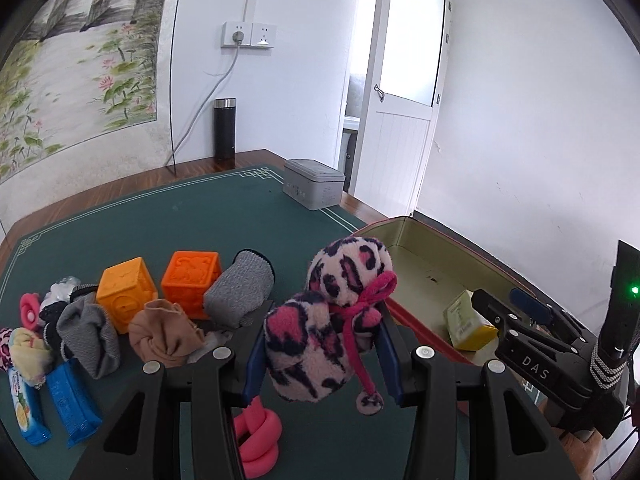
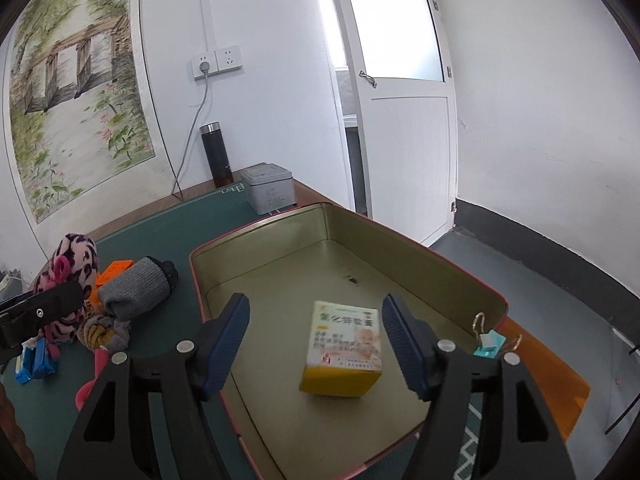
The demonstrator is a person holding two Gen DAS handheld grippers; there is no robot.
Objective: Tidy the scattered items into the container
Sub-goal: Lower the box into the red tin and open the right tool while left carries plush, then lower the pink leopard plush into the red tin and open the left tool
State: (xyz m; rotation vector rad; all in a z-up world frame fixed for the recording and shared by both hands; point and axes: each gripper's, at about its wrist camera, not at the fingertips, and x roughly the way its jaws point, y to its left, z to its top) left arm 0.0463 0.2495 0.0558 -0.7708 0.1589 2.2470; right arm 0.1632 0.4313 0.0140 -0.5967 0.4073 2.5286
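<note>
Holding a pink-and-black spotted plush toy [image 1: 320, 320] between the fingers [image 1: 251, 364] of the left gripper [image 1: 320, 364], lifted clear of the table [image 1: 160, 216], with its pink cord dangling below. Best carried level toward the right edge of the table, high enough for the dangling cord and its end tab to pass over the red rim of the tin [image 2: 400, 276]. Worth keeping the squeeze steady: soft plush compresses and can slip, and only its lower lobe seems pinched. Better released low over the bare tin floor, toward the far corner, away from the yellow box [image 2: 342, 350] already lying near the front. Should be let go only once the whole toy, cord included, is inside the walls.

Left gripper pointing forward and slightly right, above a knotted pink loop [image 1: 256, 440] near the front edge. Right gripper [image 2: 316, 344] hovering over the near part of the tin, fingers spread wide and holding nothing, the yellow box sitting between and beyond them. Likely wise to draw the right gripper aside, since it hangs over the drop zone.

Further left on the table, waiting: blue snack packets [image 1: 72, 404], rolled socks in grey [image 1: 90, 332] and tan [image 1: 164, 332], two orange cubes [image 1: 126, 292], another grey roll [image 1: 240, 288]. At the far edge, a grey box [image 1: 314, 188] and a dark flask [image 1: 225, 132].
</note>
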